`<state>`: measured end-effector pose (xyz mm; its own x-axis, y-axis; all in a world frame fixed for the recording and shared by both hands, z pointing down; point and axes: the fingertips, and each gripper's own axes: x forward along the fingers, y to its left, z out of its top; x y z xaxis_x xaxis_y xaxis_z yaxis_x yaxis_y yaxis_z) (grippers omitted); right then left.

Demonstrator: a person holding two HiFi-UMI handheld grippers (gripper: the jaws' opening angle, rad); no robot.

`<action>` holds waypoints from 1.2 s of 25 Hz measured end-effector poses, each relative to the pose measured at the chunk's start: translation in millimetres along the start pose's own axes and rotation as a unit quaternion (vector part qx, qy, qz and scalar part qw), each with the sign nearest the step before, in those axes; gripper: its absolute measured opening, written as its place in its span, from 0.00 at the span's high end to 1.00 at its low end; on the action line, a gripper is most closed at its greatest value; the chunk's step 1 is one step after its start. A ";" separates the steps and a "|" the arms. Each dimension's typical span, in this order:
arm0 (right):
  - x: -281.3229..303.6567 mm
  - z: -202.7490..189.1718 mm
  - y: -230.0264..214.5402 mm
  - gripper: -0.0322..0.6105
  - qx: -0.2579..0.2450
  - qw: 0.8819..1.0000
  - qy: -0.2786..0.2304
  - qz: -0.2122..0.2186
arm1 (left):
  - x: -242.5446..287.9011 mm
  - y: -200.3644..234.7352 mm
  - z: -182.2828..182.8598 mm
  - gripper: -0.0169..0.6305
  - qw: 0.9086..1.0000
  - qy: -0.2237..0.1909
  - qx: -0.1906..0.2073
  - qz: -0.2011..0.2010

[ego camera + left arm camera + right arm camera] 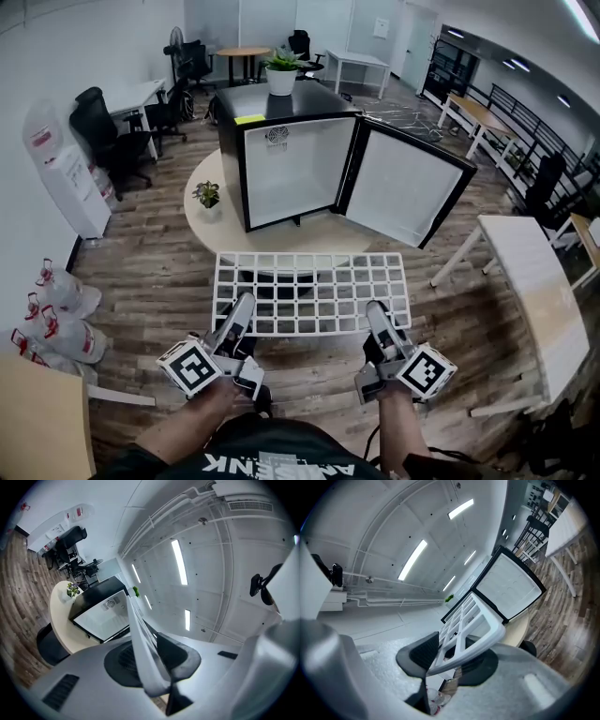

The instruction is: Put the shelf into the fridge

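Hanging level in the head view, the white grid shelf (pixel 309 292) was just short of the open fridge (pixel 281 159) on the round table (pixel 202 223), with the left gripper (pixel 242 306) and right gripper (pixel 377 315) clamped on its near edge. Left gripper view: pads pinched the rim edge-on. Right gripper view: jaws bit its corner.

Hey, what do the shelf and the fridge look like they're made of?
The shelf is probably moulded plastic: a white, matte grid with broad, flat bars and rounded corners. The fridge looks like painted metal outside, smooth black with a slight sheen, and has a plain white lining inside, likely plastic. The look alone can't confirm either.
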<state>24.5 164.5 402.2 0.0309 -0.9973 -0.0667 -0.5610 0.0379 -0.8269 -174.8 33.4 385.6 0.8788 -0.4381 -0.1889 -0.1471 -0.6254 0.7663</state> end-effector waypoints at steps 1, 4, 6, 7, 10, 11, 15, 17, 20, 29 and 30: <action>8.9 2.4 -2.6 0.77 -0.007 1.000 0.001 -0.004 | 7.0 5.8 4.7 0.85 1.000 0.001 -0.002 -0.001; 37.2 7.7 -9.0 0.77 -0.006 1.000 -0.003 -0.006 | 28.8 23.2 18.8 0.85 1.000 0.006 -0.004 -0.003; 55.7 9.8 -13.7 0.77 0.000 1.000 -0.007 -0.008 | 43.1 35.2 28.4 0.85 1.000 0.010 -0.003 -0.002; 65.0 11.4 -15.7 0.77 0.000 1.000 -0.007 -0.009 | 49.9 41.0 33.0 0.85 1.000 0.012 -0.004 -0.002; 93.9 15.2 -17.3 0.77 -0.004 1.000 -0.008 -0.008 | 66.6 58.2 47.3 0.85 1.000 0.013 -0.011 -0.004; 103.1 15.8 -17.5 0.77 -0.005 1.000 -0.009 -0.007 | 71.3 64.3 52.3 0.85 1.000 0.013 -0.012 -0.004; 134.5 19.0 -18.9 0.77 -0.005 1.000 -0.015 -0.005 | 90.7 84.4 70.2 0.85 1.000 0.014 -0.010 -0.011; 148.3 22.4 -19.4 0.77 -0.007 1.000 -0.014 -0.005 | 100.4 92.4 76.7 0.85 1.000 0.015 -0.014 -0.009; 163.0 29.3 -22.8 0.77 -0.012 1.000 -0.006 -0.005 | 112.2 98.4 81.3 0.85 1.000 0.014 -0.022 -0.004; 216.1 56.9 -50.5 0.77 -0.006 0.999 0.023 0.033 | 154.5 119.9 86.4 0.84 1.000 -0.006 -0.002 0.031; 224.0 60.2 -55.8 0.77 -0.001 0.999 0.027 0.037 | 160.0 123.5 86.5 0.84 0.999 -0.011 -0.001 0.036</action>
<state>112.5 -57.2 399.8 -0.0563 -0.9937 -0.0972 -0.5624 0.1120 -0.8193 -91.6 -169.8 396.9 0.8554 -0.4966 -0.1473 -0.2083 -0.5902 0.7799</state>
